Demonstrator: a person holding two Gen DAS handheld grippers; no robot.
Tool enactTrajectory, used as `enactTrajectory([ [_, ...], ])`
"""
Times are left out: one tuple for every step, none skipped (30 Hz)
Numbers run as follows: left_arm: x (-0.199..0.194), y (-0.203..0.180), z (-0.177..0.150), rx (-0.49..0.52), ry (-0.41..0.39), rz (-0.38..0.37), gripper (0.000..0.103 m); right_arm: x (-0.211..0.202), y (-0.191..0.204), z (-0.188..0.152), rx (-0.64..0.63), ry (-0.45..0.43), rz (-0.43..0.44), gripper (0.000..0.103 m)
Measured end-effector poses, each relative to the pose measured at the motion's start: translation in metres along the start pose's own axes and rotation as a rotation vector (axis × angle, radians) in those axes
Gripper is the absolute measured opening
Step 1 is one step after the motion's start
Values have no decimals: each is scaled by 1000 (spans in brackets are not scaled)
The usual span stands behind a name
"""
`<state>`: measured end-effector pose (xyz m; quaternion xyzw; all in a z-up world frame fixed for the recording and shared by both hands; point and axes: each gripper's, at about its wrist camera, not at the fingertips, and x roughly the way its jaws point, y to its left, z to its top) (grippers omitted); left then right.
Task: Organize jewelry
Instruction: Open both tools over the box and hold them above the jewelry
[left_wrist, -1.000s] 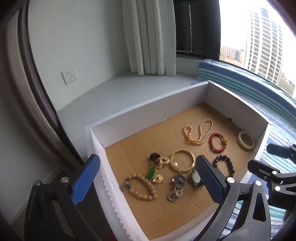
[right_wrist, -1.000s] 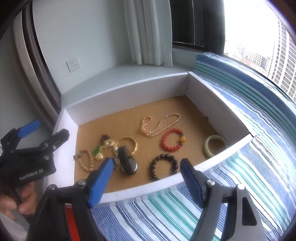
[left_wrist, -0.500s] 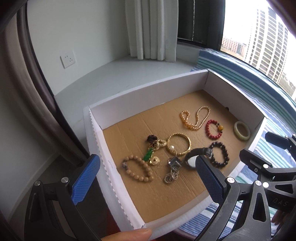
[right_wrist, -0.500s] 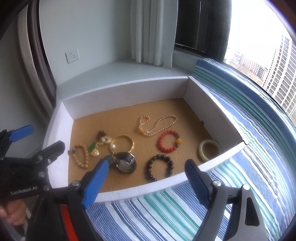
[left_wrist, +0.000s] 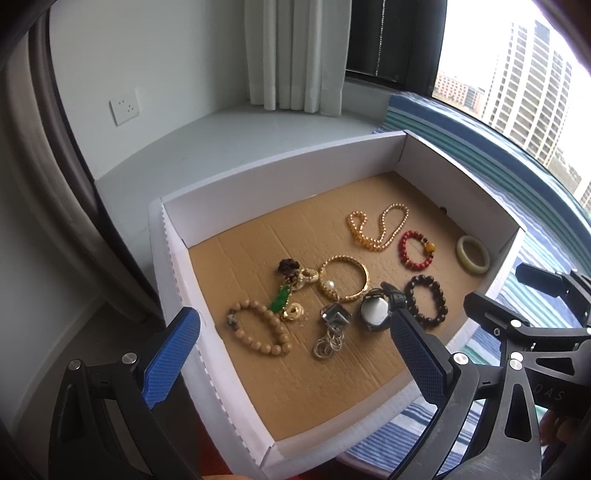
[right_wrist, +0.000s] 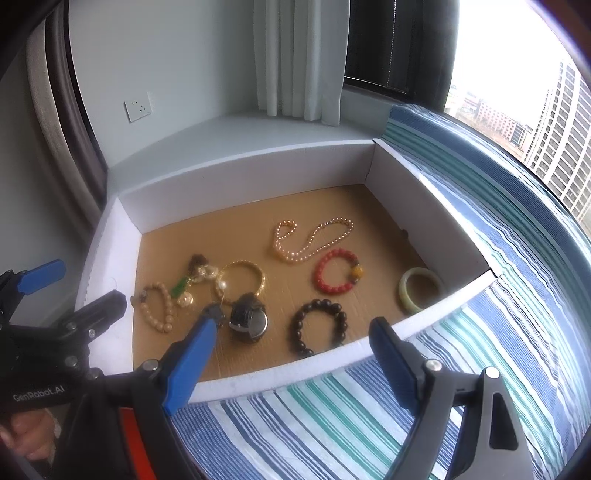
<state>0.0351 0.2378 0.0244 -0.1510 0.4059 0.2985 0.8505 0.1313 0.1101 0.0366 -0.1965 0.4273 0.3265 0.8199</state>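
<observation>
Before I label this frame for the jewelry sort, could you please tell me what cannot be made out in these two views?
- Silver chain piece: in the right wrist view, mostly hidden behind the right tongs' blue finger.
- Watch: its dial is too small and glary to read in either view.
- Small dark speck by the box's right wall: too small to identify.
- Box's near left corner: in the left wrist view, covered by the left tongs.

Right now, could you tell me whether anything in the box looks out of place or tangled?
Yes: at the left of the box, the green pendant, gold charms and dark bead piece lie bunched together, while the bracelets to the right lie apart.
</observation>
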Motion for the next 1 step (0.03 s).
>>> enactTrajectory([
  [0, -1, 0, -2, 1, -1, 102, 0, -1, 0, 3, 0, -3, 86],
])
